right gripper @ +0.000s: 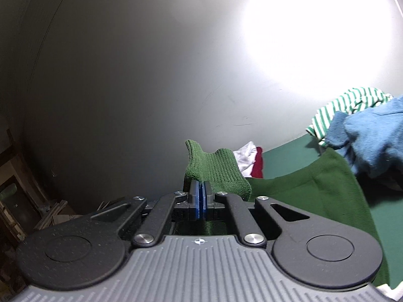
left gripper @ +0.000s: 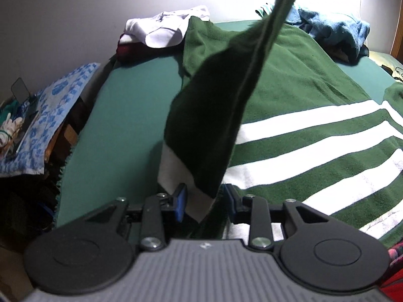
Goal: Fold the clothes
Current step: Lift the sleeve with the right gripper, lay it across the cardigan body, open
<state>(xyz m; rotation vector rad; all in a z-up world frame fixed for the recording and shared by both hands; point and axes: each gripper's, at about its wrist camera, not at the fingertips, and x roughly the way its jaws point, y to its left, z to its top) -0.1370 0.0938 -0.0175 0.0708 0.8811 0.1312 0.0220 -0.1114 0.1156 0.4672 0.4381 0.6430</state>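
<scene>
One green sweater (left gripper: 302,80) lies flat on the teal bed sheet (left gripper: 121,125), fleecy knit, with four white stripes (left gripper: 314,141) across the near right part – one sleeve (left gripper: 209,125) is lifted up off the bed, running from near centre to the top edge, dark green with a white band at its low end.

Left to right in the left wrist view: one blue-and-white floral cloth (left gripper: 42,118) draped over furniture off the bed's left side; one small heap at the far left of the bed, white garment (left gripper: 166,27) on top of a dark red one (left gripper: 128,50); the sleeve; the sweater body; one crumpled blue fuzzy garment (left gripper: 335,32) at far right.

Left gripper (left gripper: 205,201): two black fingers with blue pads (left gripper: 180,202), jaws partly apart; the sleeve's white-banded end hangs between them, and it can't be told whether the pads touch it.

Right wrist view, left to right: plain grey wall (right gripper: 126,75), right gripper (right gripper: 200,201) clamped tight on the ribbed green cuff (right gripper: 214,168), which sticks up past the pads; white and red clothes (right gripper: 252,161) behind it; one green-white thin-striped garment (right gripper: 347,105) and the blue one (right gripper: 372,136) at far right – both crumpled
</scene>
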